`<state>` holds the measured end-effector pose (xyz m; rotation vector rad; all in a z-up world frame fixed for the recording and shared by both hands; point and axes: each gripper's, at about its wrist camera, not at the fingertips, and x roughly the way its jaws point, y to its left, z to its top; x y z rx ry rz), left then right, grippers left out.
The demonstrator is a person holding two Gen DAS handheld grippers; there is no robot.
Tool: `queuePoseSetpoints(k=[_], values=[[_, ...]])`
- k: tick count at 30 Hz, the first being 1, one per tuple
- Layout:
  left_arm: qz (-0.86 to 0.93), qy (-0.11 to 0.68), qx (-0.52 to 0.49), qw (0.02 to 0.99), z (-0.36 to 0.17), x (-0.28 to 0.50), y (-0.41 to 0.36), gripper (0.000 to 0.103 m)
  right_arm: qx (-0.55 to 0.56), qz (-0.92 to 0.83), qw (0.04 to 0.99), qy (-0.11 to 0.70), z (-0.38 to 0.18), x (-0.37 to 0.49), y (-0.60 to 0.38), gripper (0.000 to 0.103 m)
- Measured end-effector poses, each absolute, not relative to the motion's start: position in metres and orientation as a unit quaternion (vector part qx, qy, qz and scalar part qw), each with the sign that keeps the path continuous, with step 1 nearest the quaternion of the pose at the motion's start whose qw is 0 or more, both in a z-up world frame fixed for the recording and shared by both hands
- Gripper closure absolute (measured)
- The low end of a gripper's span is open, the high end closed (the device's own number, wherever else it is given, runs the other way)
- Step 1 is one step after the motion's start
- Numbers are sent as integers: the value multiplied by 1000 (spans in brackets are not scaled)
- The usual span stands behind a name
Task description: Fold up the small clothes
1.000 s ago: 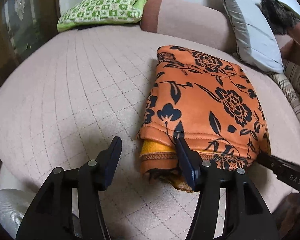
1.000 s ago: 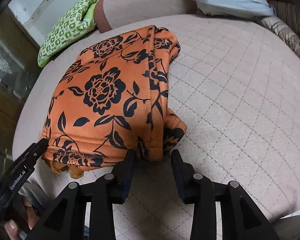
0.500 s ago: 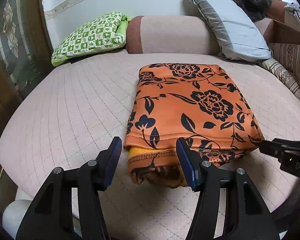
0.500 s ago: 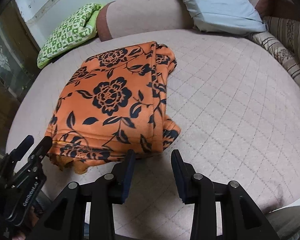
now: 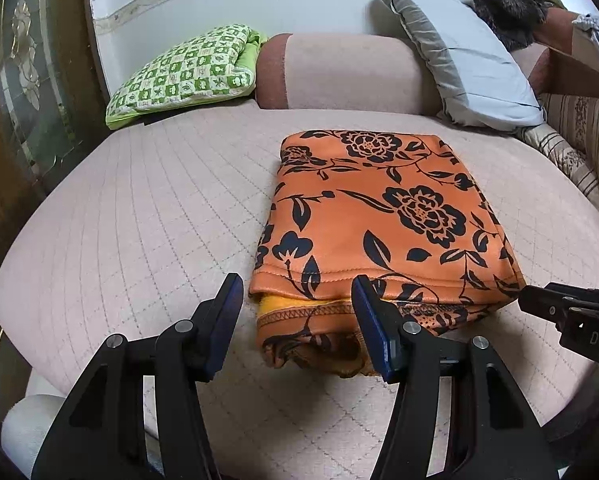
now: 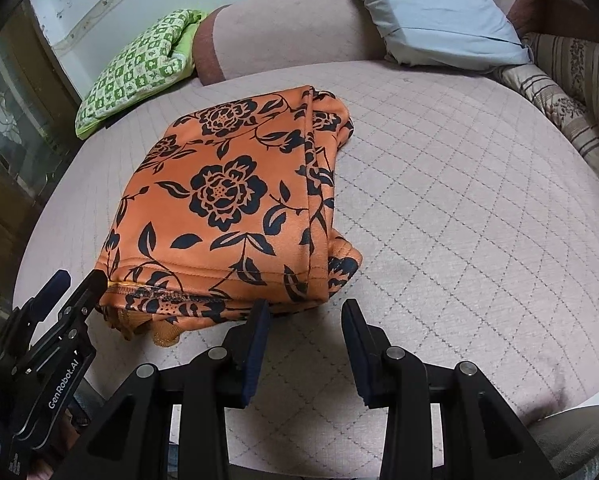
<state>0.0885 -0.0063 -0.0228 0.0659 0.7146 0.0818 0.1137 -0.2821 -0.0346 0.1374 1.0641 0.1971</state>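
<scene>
folded orange garment just ahead of left gripper, right gripper, both agape, empty

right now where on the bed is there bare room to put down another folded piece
Two bare patches of the quilted bed cover: a wide one left of the folded orange garment, up to the green checked cushion, and another on the garment's right, toward the striped fabric. It is crowded along the back: bolster and grey pillow.

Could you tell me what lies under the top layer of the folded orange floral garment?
At the near edge of the orange floral garment, a yellow inner lining and bunched printed layers peek out. Further in, the top fold covers everything.
</scene>
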Motion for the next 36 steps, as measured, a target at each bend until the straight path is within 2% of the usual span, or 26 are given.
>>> queuePoseSetpoints(k=[12,18,36], values=[[21,348,-51,936,-24,80,10,47,79,88,854,507,-36,114,-286,67],[1,296,-22,955,-6,64,0,47,85,90,857,500,-34,112,-286,67],[42,299,-13,953,-2,62,5,47,84,90,873,472,-21,102,-289,67]])
